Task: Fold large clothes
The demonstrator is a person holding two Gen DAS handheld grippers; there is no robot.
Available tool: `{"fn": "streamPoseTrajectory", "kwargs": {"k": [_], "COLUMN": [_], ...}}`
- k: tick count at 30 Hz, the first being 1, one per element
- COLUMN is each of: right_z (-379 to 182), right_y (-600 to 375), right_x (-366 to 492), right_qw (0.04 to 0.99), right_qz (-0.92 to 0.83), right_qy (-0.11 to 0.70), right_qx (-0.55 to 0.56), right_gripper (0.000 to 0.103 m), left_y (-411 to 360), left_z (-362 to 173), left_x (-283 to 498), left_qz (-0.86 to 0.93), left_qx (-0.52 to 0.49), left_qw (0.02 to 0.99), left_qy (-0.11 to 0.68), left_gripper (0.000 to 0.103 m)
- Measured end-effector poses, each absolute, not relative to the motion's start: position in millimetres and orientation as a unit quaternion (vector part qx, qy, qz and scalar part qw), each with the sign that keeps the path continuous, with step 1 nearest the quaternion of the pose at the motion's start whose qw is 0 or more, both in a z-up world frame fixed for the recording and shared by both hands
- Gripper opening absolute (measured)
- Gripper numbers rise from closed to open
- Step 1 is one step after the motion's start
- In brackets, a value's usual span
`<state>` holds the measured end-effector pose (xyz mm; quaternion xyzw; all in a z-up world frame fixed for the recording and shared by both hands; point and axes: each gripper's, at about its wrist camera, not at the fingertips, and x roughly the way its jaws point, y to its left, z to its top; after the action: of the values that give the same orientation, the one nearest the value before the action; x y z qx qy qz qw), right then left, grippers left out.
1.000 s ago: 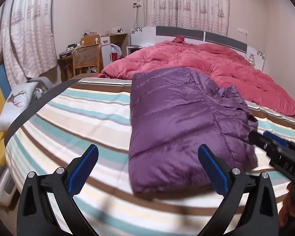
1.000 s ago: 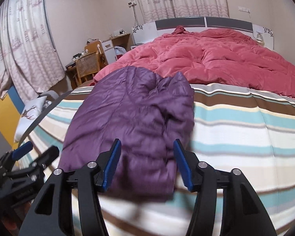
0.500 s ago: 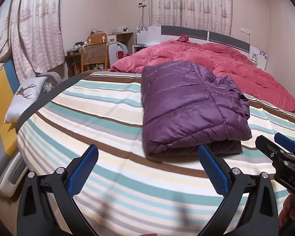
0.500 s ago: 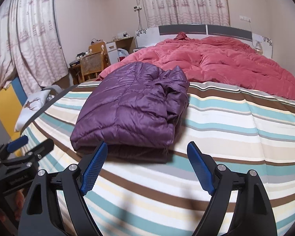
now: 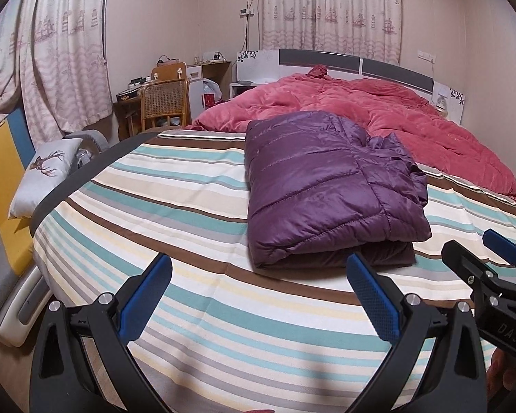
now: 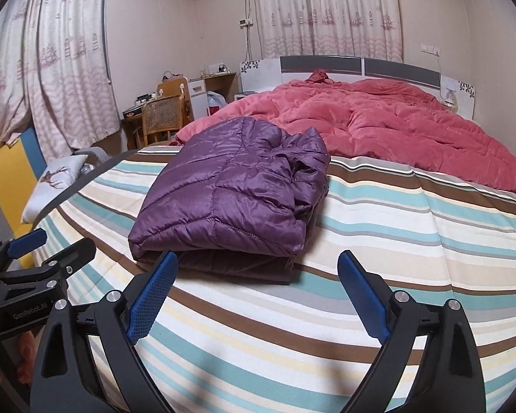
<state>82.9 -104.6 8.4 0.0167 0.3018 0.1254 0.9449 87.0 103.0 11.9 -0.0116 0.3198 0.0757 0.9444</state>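
Note:
A purple puffer jacket (image 5: 326,186) lies folded in a thick rectangle on the striped bed sheet (image 5: 189,206); it also shows in the right wrist view (image 6: 230,196). My left gripper (image 5: 258,275) is open and empty, held back from the jacket's near edge above the sheet. My right gripper (image 6: 258,275) is open and empty, also short of the jacket's near edge. The right gripper shows at the right edge of the left wrist view (image 5: 492,275), and the left gripper at the left edge of the right wrist view (image 6: 34,261).
A red quilt (image 5: 378,110) is bunched at the head of the bed behind the jacket. A wicker chair (image 5: 163,103) and desk stand at the back left. A deer-print pillow (image 5: 41,175) leans by the bed's left edge. Curtains hang on the walls.
Both grippers have drawn back from the jacket toward the foot of the bed. The right gripper opened wider and let go of the jacket. The jacket now rests folded.

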Motion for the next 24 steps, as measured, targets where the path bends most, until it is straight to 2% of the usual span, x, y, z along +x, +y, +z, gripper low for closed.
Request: {"fn": "streamPoseTrajectory", "kwargs": {"k": [24], "right_z": [8.1], "right_y": [-110.1], "right_x": [85.0], "right_qw": [0.943], "right_qz": [0.119], "right_qy": [0.31], "right_qx": [0.029], "right_gripper": [0.094], "left_y": [98.6], "left_z": [10.7], "left_x": [85.0], "left_qz": [0.07], "left_qx": [-0.012], "left_qw": [0.944], "left_qy": [0.323], "left_gripper": [0.101]}}
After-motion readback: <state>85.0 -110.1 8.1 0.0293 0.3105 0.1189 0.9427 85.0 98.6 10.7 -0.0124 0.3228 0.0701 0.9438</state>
